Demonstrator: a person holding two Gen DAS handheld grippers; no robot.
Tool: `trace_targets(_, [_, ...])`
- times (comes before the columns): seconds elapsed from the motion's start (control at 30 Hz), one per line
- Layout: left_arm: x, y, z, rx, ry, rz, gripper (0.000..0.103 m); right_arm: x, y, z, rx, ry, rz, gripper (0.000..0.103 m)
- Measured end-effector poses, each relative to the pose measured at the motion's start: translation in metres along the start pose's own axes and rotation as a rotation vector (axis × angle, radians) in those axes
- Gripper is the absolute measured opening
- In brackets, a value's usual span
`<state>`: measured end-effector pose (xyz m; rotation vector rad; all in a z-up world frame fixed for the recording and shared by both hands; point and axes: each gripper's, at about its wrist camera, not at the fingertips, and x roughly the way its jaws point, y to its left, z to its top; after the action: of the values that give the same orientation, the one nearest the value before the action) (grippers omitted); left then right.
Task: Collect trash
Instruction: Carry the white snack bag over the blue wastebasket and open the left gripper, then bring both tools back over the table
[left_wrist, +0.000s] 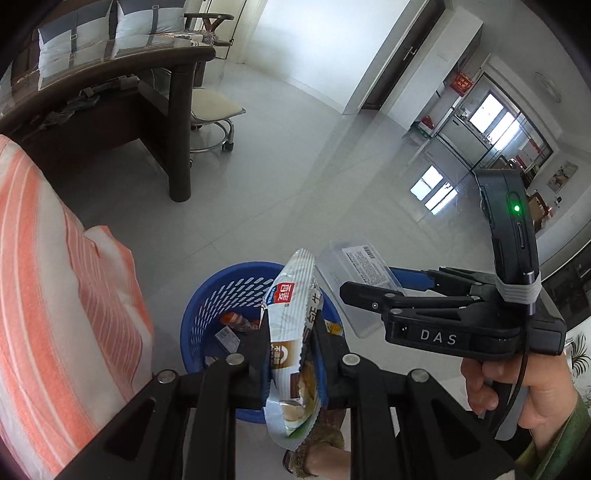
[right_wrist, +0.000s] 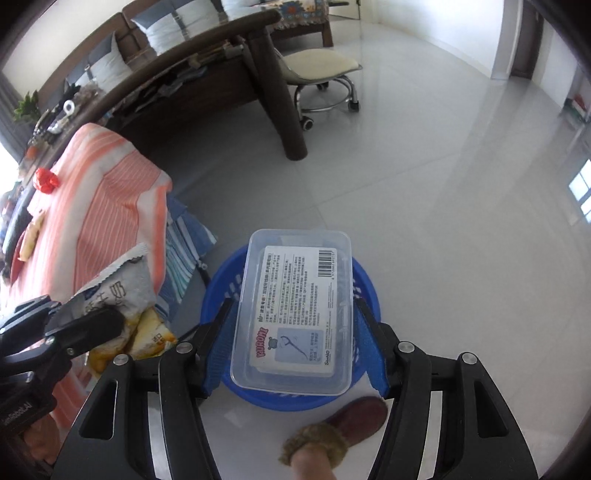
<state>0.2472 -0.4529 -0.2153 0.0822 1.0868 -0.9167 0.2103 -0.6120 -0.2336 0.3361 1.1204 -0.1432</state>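
- Pale glossy floor tiles (left_wrist: 295, 177) fill the room, with a dark wooden table (left_wrist: 110, 85) and a wheeled stool (left_wrist: 214, 118) behind.
- Striped orange-and-white cloth (left_wrist: 55, 277) drapes a surface at the left.
- On the floor stands a blue basket (left_wrist: 218, 291); some wrappers already lie inside it.
- Left gripper (left_wrist: 291, 332) has its jaws pressed nearly together on a silver snack wrapper (left_wrist: 291, 325), which stands upright above the basket.
- Right gripper (right_wrist: 291, 325) has its blue pads (right_wrist: 218, 343) about half apart, clamped on both long sides of a clear plastic box (right_wrist: 291, 306) with a printed label, held over the basket.
- A slippered foot (right_wrist: 332, 432) stands just beside the basket.
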Motion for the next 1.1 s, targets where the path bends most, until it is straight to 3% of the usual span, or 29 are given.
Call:
trace_targets(0.07, [0.013, 0.002, 0.006, -0.006, 0.006, -0.016, 0.036, 0.006, -0.004, 0.002, -0.004, 0.001, -0.002, 0.064])
trace_targets(0.1, [0.017, 0.006, 0.01, -0.014, 0.005, -0.004, 0.054, 0.009, -0.007, 0.003, 0.001, 0.0, 0.006, 0.066])
trace_targets(0.13, [0.019, 0.006, 0.013, -0.022, -0.007, 0.011, 0.058, 0.009, -0.009, 0.004, 0.012, -0.005, 0.018, 0.076])
trace_targets(0.17, [0.017, 0.007, 0.015, -0.027, -0.017, 0.017, 0.058, 0.008, -0.011, 0.004, 0.023, -0.011, 0.023, 0.08])
trace_targets(0.27, [0.0, 0.006, 0.017, -0.041, -0.06, 0.004, 0.058, -0.003, -0.016, 0.006, 0.019, -0.055, 0.005, 0.08])
trace_targets(0.43, [-0.061, -0.004, 0.004, 0.021, -0.164, 0.034, 0.059, -0.045, -0.013, 0.007, -0.013, -0.227, -0.029, 0.085])
trace_targets(0.6, [-0.119, 0.008, -0.04, 0.043, -0.212, 0.127, 0.065, -0.088, 0.007, -0.001, -0.062, -0.415, -0.081, 0.097])
trace_targets(0.77, [-0.162, 0.06, -0.103, -0.039, -0.193, 0.268, 0.065, -0.103, 0.047, -0.012, -0.132, -0.502, -0.085, 0.098])
trace_targets(0.9, [-0.2, 0.114, -0.154, -0.144, -0.193, 0.382, 0.065, -0.096, 0.101, -0.027, -0.232, -0.524, -0.056, 0.098])
trace_targets(1.1, [-0.26, 0.183, -0.202, -0.258, -0.214, 0.55, 0.065, -0.076, 0.211, -0.076, -0.358, -0.391, 0.131, 0.098])
